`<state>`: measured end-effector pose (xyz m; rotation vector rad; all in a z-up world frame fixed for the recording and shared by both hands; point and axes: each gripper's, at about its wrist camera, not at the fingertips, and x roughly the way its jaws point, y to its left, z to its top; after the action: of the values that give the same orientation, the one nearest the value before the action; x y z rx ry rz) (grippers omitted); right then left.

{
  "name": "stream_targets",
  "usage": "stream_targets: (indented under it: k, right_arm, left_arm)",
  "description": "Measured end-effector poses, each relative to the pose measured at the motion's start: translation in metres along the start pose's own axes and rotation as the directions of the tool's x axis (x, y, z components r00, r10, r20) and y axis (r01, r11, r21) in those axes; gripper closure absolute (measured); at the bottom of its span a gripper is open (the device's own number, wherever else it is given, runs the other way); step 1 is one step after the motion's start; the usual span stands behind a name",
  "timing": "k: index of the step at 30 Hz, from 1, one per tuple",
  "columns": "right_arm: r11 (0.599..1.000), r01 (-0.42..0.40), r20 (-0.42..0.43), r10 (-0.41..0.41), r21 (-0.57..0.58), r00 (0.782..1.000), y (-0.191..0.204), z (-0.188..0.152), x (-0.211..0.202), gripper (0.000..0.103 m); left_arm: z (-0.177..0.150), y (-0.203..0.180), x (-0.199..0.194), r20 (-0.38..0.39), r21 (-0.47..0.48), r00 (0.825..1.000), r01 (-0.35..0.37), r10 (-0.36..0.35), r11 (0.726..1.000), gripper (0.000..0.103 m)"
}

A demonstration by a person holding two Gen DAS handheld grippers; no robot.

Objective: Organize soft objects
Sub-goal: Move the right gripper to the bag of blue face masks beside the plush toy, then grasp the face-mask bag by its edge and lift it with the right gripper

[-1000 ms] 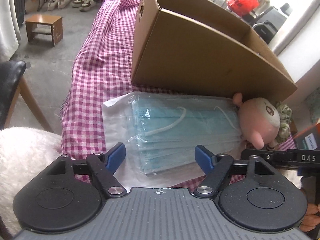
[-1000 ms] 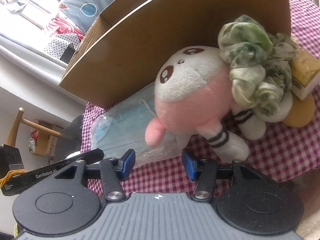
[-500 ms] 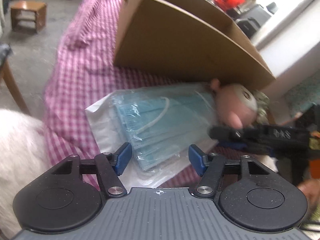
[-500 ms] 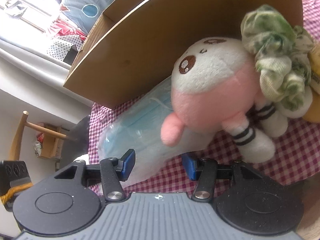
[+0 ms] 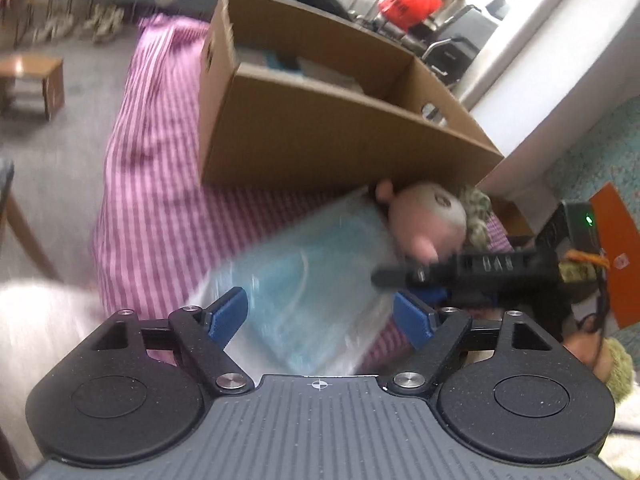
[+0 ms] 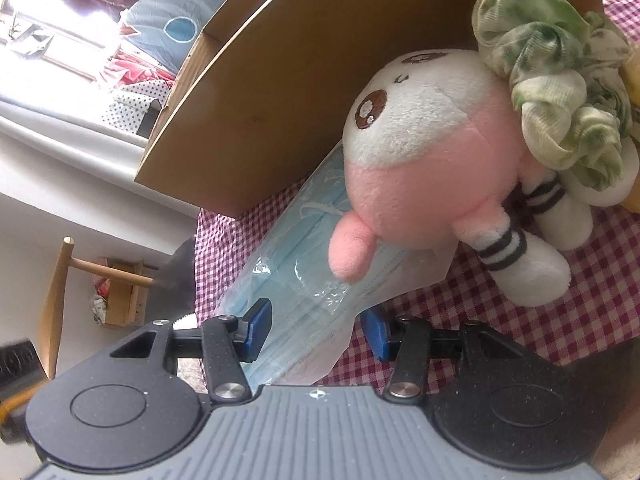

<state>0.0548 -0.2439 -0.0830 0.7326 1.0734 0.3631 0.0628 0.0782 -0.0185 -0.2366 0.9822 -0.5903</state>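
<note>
A clear bag of blue face masks (image 5: 312,300) lies tilted on the checked cloth (image 5: 160,200), its far end under a pink-and-white plush toy (image 5: 424,220). My left gripper (image 5: 320,316) straddles the near end; its jaws are opening and the pads stand off the bag. In the right wrist view the mask bag (image 6: 304,280) runs up from my right gripper (image 6: 316,330), whose jaws are closing on its raised near end. The plush toy (image 6: 420,152) leans on the cardboard box (image 6: 320,80), with a green scrunchie (image 6: 560,92) beside it.
The open cardboard box (image 5: 320,140) stands just behind the toys. A yellow object (image 6: 634,72) sits at the right edge. A white fluffy surface (image 5: 40,320) is at near left; a wooden stool (image 5: 32,80) stands on the floor beyond the cloth.
The mask bag's near end has lifted and tilted, coming between the right fingers. The left gripper has risen and widened. The right gripper now reaches across the left wrist view.
</note>
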Motion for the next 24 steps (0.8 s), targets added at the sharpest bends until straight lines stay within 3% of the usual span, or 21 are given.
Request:
stream_targets:
  k: [3,7,12,24]
  right_arm:
    - [1.000,-0.007,0.006,0.007,0.006,1.000,-0.001,-0.001,0.000,0.052]
    - [0.999,-0.026,0.011,0.026,0.047,1.000,-0.008,-0.002,-0.001,0.056]
    - [0.991,-0.069,0.012,0.068,0.118,0.998,-0.023,-0.001,-0.001,0.060]
    - [0.989,-0.088,0.011,0.087,0.116,0.996,-0.033,0.000,-0.004,0.059]
  left_arm:
    - [0.017,-0.004,0.017,0.039,0.074,0.999,-0.028,0.025,0.997,0.022]
    - [0.033,0.005,0.049,0.007,0.108,0.999,-0.040,0.039,0.993,0.023]
    - [0.036,0.021,0.074,-0.088,0.051,0.996,-0.016,0.020,0.999,0.023]
    - [0.010,0.031,0.053,-0.128,-0.076,0.991,0.034,-0.043,0.997,0.022]
